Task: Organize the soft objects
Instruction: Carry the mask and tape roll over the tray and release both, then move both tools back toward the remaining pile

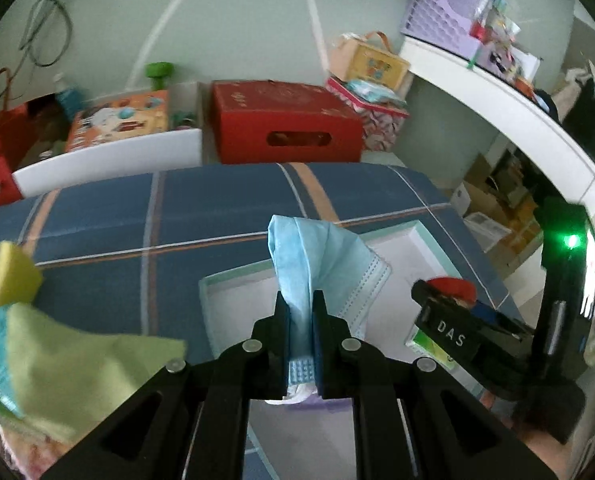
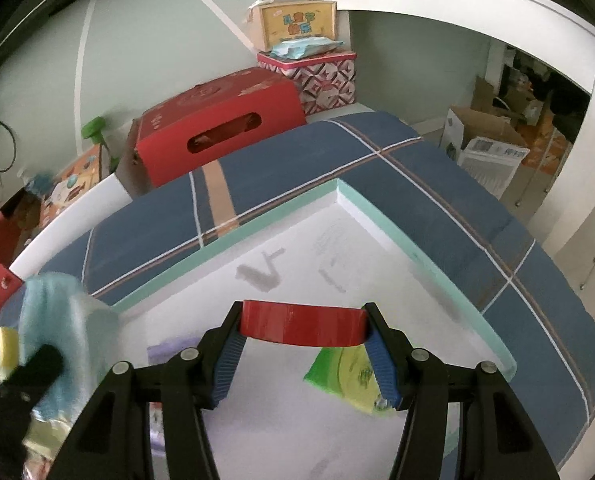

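My left gripper (image 1: 301, 308) is shut on a light blue face mask (image 1: 329, 260), which stands up from the jaws above a white tray with a teal rim (image 1: 233, 274). In the right wrist view, my right gripper (image 2: 303, 344) is shut on a red tape roll (image 2: 301, 326) over the same tray (image 2: 257, 220). A green packet (image 2: 349, 376) lies in the tray under the roll. The right gripper (image 1: 445, 296) with the roll (image 1: 455, 286) also shows at the right of the left wrist view. The left gripper (image 2: 37, 364) and mask (image 2: 57, 312) are blurred at the lower left of the right wrist view.
The tray rests on a blue plaid bed cover (image 1: 137, 216). A green cloth (image 1: 77, 360) and a yellow sponge (image 1: 13, 276) lie at its left. Behind the bed stand a red box (image 1: 285, 120), a patterned tin (image 2: 321, 76) and a white desk (image 1: 497, 92). Cardboard boxes (image 2: 485, 144) sit on the floor.
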Available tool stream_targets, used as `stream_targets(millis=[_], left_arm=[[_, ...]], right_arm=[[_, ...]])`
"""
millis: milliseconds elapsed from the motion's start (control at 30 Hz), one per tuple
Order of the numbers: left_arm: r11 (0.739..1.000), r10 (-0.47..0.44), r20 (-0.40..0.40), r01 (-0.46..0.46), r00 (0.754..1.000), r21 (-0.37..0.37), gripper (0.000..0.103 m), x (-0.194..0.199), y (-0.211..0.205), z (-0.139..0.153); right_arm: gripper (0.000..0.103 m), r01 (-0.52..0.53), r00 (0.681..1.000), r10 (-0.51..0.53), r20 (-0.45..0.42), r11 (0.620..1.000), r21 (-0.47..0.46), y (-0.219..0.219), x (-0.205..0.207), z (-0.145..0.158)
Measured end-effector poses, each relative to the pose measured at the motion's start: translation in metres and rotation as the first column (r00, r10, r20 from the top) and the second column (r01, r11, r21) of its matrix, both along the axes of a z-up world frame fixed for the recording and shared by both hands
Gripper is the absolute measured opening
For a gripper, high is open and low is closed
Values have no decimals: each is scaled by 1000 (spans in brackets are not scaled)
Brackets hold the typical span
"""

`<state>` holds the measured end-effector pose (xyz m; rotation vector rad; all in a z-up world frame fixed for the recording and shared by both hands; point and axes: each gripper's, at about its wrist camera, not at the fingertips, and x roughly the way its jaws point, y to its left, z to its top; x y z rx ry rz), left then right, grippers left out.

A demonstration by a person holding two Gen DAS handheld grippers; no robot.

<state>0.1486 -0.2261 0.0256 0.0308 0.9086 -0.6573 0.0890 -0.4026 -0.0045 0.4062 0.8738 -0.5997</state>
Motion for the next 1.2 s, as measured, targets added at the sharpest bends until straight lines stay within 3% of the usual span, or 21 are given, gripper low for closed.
stream_targets(millis=[367,433,500,600,733,800,967,1200], left_arm=[[999,-43,-27,43,999,-21,11,20,-41,-31],[999,-42,-57,42,997,-10,18,23,-42,-38],[999,-35,-74,35,997,-2,44,24,-40,-39],[1000,-8,-60,8,998,6,52,23,-34,-31],[998,37,-81,-33,996,51,65,26,-23,-23],[993,77,-88,-69,993,93,75,28,-16,-19],[983,139,-83,-127,987,136,88,26,1,-4],[972,196,-28,-191,980,138,89,16,28,21]], right_arm=[[60,34,999,-34,-4,999,-12,-23,18,-13],[61,41,999,-41,-8,999,-11,-25,17,-15],[62,46,999,-46,-11,999,-4,-26,15,-16],[71,51,998,-51,-20,999,15,-27,13,-15],[75,65,996,-64,-63,998,18,-27,9,-10],[88,65,995,-63,-76,998,26,-28,4,-7],[89,78,993,-76,-95,997,26,-25,-8,7],[89,78,990,-75,-119,997,20,-19,-20,18]])
